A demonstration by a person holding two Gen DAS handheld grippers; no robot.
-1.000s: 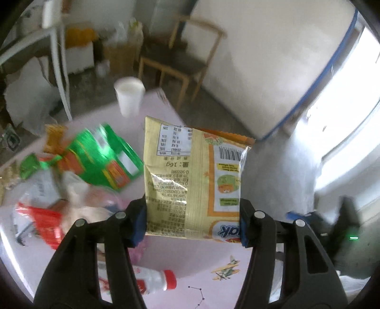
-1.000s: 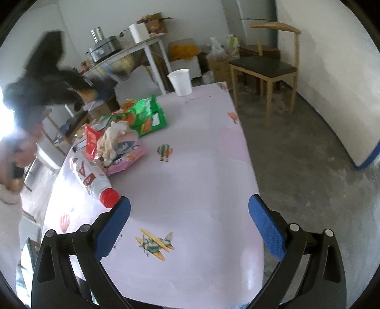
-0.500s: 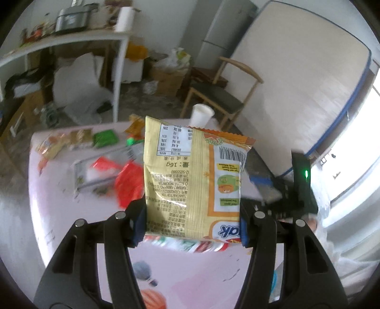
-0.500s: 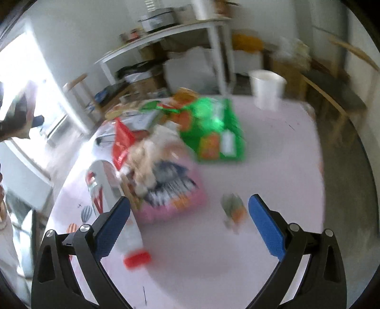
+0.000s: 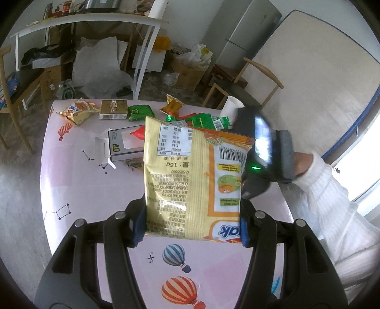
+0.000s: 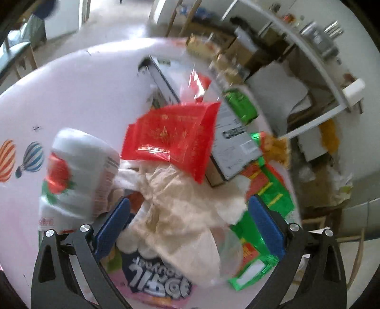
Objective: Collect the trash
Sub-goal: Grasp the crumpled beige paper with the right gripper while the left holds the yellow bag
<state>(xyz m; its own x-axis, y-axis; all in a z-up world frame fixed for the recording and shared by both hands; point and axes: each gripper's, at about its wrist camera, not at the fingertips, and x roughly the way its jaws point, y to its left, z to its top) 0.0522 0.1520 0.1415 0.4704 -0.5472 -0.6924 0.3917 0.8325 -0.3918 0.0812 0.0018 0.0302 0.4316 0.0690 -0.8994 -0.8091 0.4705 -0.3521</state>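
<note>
Trash still covers the pink table. We keep the yellow snack bag clamped upright in the left gripper, above the table's near edge. Since a second ago the right gripper has swung in over the pile beside the grey box; its jaws stand wide, straddling crumpled tissue without pressing it. We judge the next pickup imminent.

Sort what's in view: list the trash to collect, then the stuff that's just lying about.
Trash:
yellow foil snack bag in left claw
red plastic wrapper
crumpled beige tissue
green foil packet

Lying about:
wooden chair
grey fridge
white shelf table
</note>
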